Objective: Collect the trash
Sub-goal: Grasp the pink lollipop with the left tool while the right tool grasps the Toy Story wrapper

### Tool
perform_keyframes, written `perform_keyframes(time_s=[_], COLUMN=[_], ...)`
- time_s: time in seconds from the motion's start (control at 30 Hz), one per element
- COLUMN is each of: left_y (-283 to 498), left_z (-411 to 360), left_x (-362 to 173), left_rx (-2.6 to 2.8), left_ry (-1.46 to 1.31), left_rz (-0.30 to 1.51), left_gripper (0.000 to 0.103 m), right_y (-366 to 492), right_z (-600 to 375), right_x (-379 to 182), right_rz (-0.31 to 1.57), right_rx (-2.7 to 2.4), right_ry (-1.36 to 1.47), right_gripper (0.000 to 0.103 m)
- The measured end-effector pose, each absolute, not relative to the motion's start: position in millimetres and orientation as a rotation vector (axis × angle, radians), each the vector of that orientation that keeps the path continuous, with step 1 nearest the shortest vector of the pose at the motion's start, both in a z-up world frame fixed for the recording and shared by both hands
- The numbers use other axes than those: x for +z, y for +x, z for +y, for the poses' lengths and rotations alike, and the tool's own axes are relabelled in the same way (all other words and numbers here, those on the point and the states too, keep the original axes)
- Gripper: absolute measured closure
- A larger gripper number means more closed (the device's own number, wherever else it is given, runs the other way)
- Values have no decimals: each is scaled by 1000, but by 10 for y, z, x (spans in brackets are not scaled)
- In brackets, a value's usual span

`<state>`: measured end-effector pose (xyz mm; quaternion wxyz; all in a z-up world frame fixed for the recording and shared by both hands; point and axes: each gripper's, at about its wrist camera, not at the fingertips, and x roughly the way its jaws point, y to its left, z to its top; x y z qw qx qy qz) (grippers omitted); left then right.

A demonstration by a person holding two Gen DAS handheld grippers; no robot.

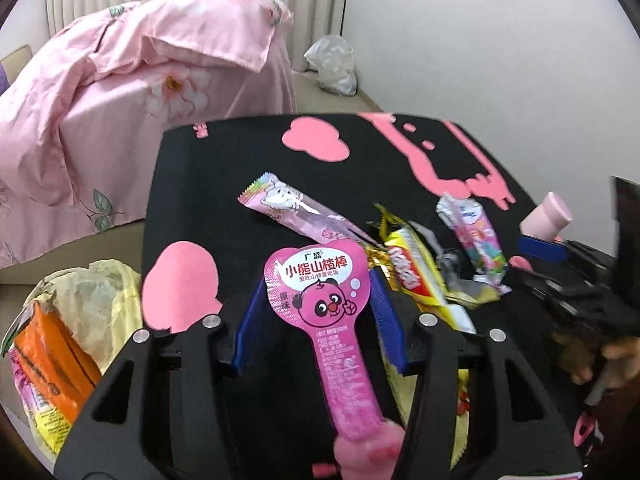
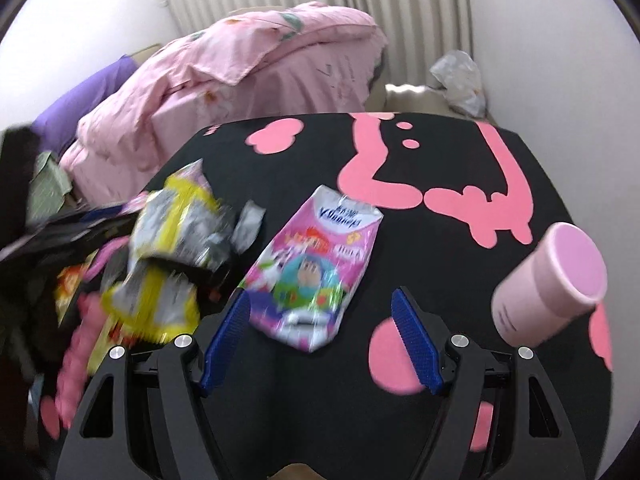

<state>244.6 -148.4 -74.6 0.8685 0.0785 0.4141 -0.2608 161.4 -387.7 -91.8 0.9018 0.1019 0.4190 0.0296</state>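
Two hand-held grippers: left [image 1: 318, 296] pads flank, maybe pinching, pink 小熊山楂棒 wrapper [image 1: 320, 296]; right [image 2: 320, 320] spread wide

Wrappers [image 1: 412, 276] lie on the table [image 1: 240, 160], cup [image 2: 552, 280] at their right.

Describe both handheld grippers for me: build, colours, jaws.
Both match: the left gripper and right gripper have matte black plastic frames with cut-out arms and round silver pivot pins. Their jaws carry blue ribbed pads. No cables or sleeves show.
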Motion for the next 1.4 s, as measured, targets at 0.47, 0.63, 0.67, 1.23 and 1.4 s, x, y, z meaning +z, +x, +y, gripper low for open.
perform_keyframes(time_s=[0.47, 0.63, 0.67, 1.23, 1.4], left_y=[2068, 1923, 1904, 1692, 1654], left_z=[-982, -872, -857, -622, -533], left_x=[-164, -113, -124, -340, -249], left_rx=[-574, -580, -582, -560, -550], left_ry=[-40, -58, -61, -140, -153], left_rz=[729, 725, 730, 788, 760], left_gripper=[55, 55, 55, 55, 55], right_y=[2144, 2029, 2009, 1393, 1287], right_z=[-3701, -3740, -3733, -3799, -3745], right_x=[-1093, -1071, -1065, -741, -437], right_rz=[928, 924, 920, 866, 799], right_rx=[34, 42, 42, 162, 176], right_ry=[156, 161, 149, 160, 146], right_gripper=[32, 34, 36, 94, 95])
